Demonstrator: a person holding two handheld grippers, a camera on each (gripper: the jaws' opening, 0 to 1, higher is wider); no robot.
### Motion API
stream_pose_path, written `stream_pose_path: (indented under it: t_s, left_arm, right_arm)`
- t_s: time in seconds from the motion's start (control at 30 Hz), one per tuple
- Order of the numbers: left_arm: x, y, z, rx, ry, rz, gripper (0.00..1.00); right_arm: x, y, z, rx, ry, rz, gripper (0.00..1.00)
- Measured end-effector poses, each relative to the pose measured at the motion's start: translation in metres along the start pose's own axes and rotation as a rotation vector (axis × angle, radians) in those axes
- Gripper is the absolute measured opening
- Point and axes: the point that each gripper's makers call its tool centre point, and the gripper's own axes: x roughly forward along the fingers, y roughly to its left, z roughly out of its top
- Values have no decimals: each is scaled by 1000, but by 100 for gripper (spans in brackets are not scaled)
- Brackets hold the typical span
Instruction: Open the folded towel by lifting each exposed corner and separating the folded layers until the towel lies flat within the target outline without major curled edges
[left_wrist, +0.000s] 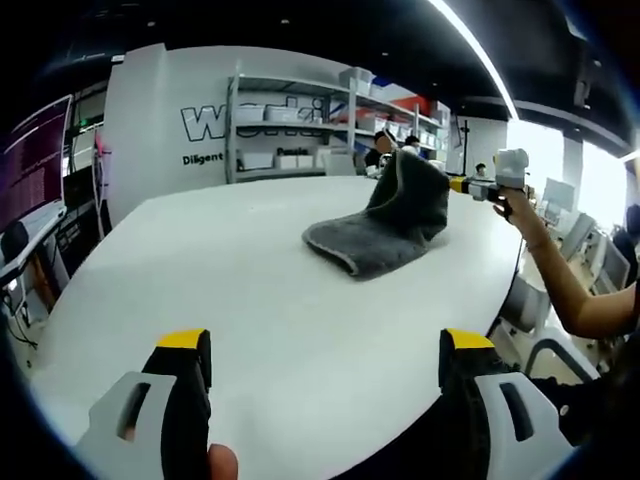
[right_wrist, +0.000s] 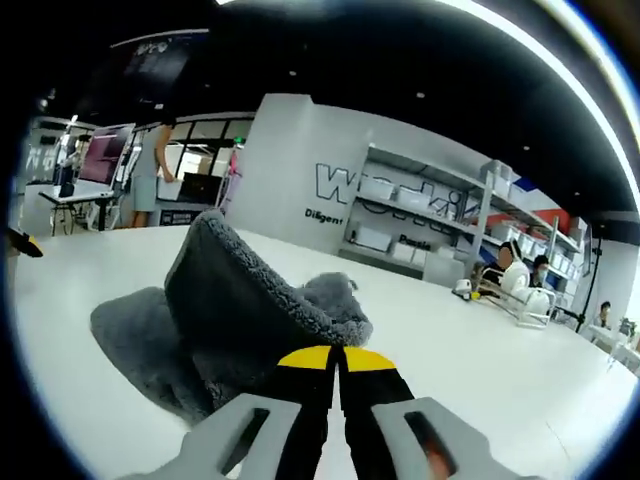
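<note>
A grey fleece towel (left_wrist: 375, 235) lies on the white table (left_wrist: 220, 270), with its far right part pulled up into a peak. In the left gripper view my right gripper (left_wrist: 452, 184) comes in from the right in a person's hand and holds the raised edge. In the right gripper view the towel (right_wrist: 230, 300) stands up in a thick fold right in front of my right gripper (right_wrist: 337, 358), whose yellow-tipped jaws are shut on its edge. My left gripper (left_wrist: 325, 345) hovers over the near part of the table, well short of the towel, open with nothing between its jaws.
Shelves with boxes (left_wrist: 300, 120) and a lettered white wall (right_wrist: 390, 195) stand behind the table. People sit at the far end (right_wrist: 510, 265). A person stands by desks at the left (right_wrist: 150, 175). The rounded table edge (left_wrist: 505, 300) and a chair (left_wrist: 525, 305) lie to the right.
</note>
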Motion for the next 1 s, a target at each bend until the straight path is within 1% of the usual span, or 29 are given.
stream_pose_path:
  t_s: [0.1,0.13,0.2,0.27,0.4,0.43,0.5,0.53,0.57,0.7,0.83,0.87,0.9,0.93,1.0]
  left_arm:
    - [1,-1,-1,3,7,-5,93]
    - [1,-1,-2,3,8,-7,93]
    - [1,-1,-2,2,9,-7,93]
    - [1,1,-2,0,10,-4,93]
    - [0,1,-2,0,11,-3,93]
    - [1,2,-2,0,12,-3,93]
    - [1,1,-3,2,15,-5,93]
    - [2,0,-3,3,17,-7,93]
    - [2,0,-4,4,18,-8,93]
    - [3,-1,-4,5,23,-10,93]
    - [3,-1,-6,7,29,-12,93]
    - [4,-1,-6,8,31,-13,93]
    - [4,-1,-6,9,32,-13,93]
    - [4,-1,-6,9,32,-15,93]
    - [4,-1,-6,8,32,-16,93]
  right_arm:
    - [1,-7,-21,-31,55,-24,0]
    - [1,-9,-31,-27,80,-24,0]
    - [1,-14,-45,-3,107,-30,0]
    - [0,-18,-60,22,155,-40,0]
    - [0,-21,-78,25,214,-39,0]
    - [-1,-21,-82,23,230,-42,2]
    - [-3,-26,-87,21,252,-65,13]
    - [-5,-30,-91,24,277,-82,21]
    - [-6,-32,-92,27,283,-87,26]
    - [-11,-41,-93,38,287,-111,38]
    - [-14,-45,-94,32,308,-126,54]
    - [-14,-46,-91,42,303,-133,59]
    - [-12,-45,-83,60,256,-125,65]
    - [-11,-43,-79,75,233,-111,70]
    - [-11,-41,-74,82,236,-99,72]
